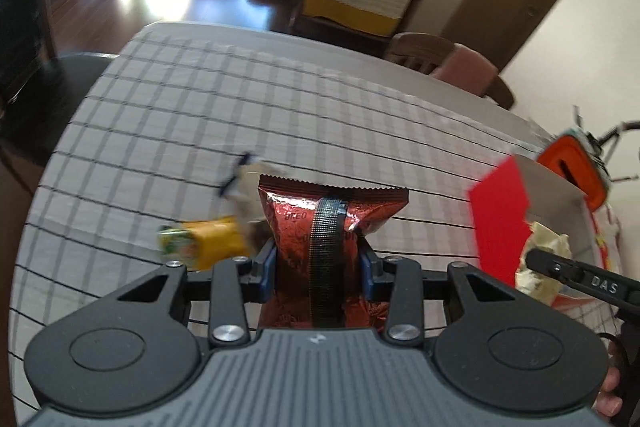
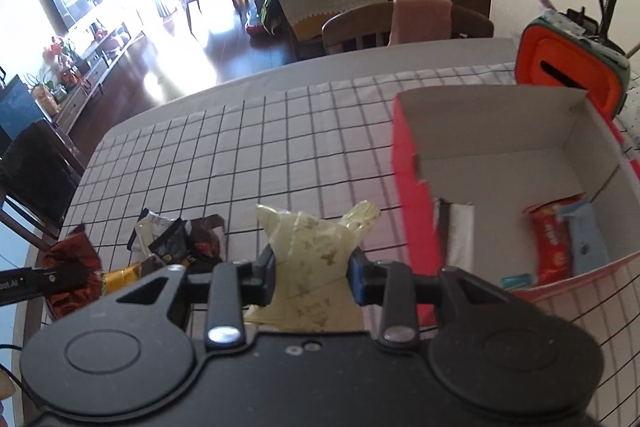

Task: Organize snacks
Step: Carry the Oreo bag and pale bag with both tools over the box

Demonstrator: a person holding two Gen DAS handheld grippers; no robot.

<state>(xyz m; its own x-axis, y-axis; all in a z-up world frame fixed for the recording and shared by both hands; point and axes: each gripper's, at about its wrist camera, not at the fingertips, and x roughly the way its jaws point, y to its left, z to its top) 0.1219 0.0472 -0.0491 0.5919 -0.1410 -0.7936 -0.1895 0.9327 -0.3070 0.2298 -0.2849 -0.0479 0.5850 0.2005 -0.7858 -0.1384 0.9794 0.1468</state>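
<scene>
Both tongs are loaded: the left tongs (image 1: 318,263) pinch a red foil packet (image 1: 332,215) upright, the right tongs (image 2: 312,275) pinch a pale yellow packet (image 2: 316,247). The red box (image 2: 412,187) lies just right of the right tongs, the nearer pair; leftover snacks (image 2: 176,243) sit on the surface (image 2: 280,147) at left.

The lower part of the red foil packet (image 1: 332,223) is hidden behind the left gripper's (image 1: 320,263) body, and its printed lettering is too smeared to read in full. Just beside it, the yellow packet (image 1: 208,239) and the white-and-blue wrapper (image 1: 244,175) are blurred, their labels unreadable. In the right wrist view the bottom of the pale yellow bag (image 2: 312,251) disappears behind the right gripper (image 2: 312,267). The red box (image 2: 412,187) is cut off at the picture's right edge, its near wall blurred; the snacks inside cannot be identified. The heap of dark wrappers (image 2: 176,243) on the desk (image 2: 240,155) is partly covered and indistinct.
</scene>
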